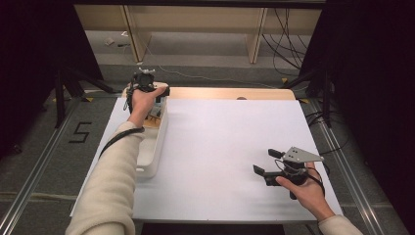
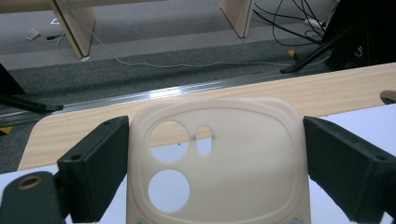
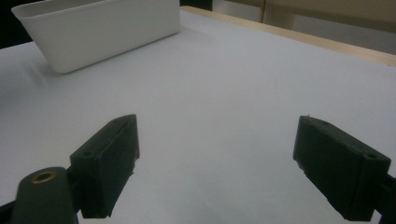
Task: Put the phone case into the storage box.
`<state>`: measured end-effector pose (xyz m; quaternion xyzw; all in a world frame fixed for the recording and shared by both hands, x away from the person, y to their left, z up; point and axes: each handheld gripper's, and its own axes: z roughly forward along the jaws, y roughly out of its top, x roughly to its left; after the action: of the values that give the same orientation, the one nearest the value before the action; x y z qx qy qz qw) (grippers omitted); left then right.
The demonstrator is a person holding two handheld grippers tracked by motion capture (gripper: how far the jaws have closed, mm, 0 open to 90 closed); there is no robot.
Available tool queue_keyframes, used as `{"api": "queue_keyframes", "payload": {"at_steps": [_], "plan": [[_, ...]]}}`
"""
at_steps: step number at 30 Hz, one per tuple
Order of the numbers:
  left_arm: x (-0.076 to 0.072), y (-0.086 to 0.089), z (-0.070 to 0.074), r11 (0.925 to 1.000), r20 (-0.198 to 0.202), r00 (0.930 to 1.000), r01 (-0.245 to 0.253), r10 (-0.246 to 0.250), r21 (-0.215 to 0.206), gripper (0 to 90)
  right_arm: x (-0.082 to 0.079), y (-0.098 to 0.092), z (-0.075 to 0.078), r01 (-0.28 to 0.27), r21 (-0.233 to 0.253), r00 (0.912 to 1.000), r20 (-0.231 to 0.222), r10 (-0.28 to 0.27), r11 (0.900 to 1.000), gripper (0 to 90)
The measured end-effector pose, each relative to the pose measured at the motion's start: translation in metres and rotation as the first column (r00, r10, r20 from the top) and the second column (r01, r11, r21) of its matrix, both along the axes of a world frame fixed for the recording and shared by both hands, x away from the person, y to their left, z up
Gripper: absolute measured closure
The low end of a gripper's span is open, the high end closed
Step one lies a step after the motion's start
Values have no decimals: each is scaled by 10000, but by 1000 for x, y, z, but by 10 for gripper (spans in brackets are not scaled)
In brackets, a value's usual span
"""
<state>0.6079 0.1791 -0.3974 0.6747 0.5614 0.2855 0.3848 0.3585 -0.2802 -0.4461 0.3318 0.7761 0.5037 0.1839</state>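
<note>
A cream phone case (image 2: 233, 177) with round camera cut-outs stands between the jaws of my left gripper (image 2: 215, 140); both black jaws press its sides, so the gripper is shut on it. In the high view the left gripper (image 1: 152, 91) is at the far left of the table, over the far end of a white bin (image 1: 152, 147), and the case (image 1: 156, 110) hangs just under the hand. My right gripper (image 1: 266, 162) hovers low over the white table top (image 1: 220, 132) at the near right, open, with nothing between its jaws (image 3: 217, 140).
The long white bin (image 3: 102, 32) runs along the table's left side. A wooden strip (image 1: 230, 93) borders the far edge. Beyond the table lie grey floor, cables (image 2: 196, 65) and wooden shelf legs. Black tripod legs stand at both sides.
</note>
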Motion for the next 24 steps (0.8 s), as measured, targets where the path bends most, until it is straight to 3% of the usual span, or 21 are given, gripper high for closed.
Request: {"api": "queue_keyframes", "payload": {"at_steps": [24], "plan": [[-3,5,-5,9998,-213,9998,4,-8,-196,95,0,0,0,-14,-49,10000,5,14,10000,154]]}}
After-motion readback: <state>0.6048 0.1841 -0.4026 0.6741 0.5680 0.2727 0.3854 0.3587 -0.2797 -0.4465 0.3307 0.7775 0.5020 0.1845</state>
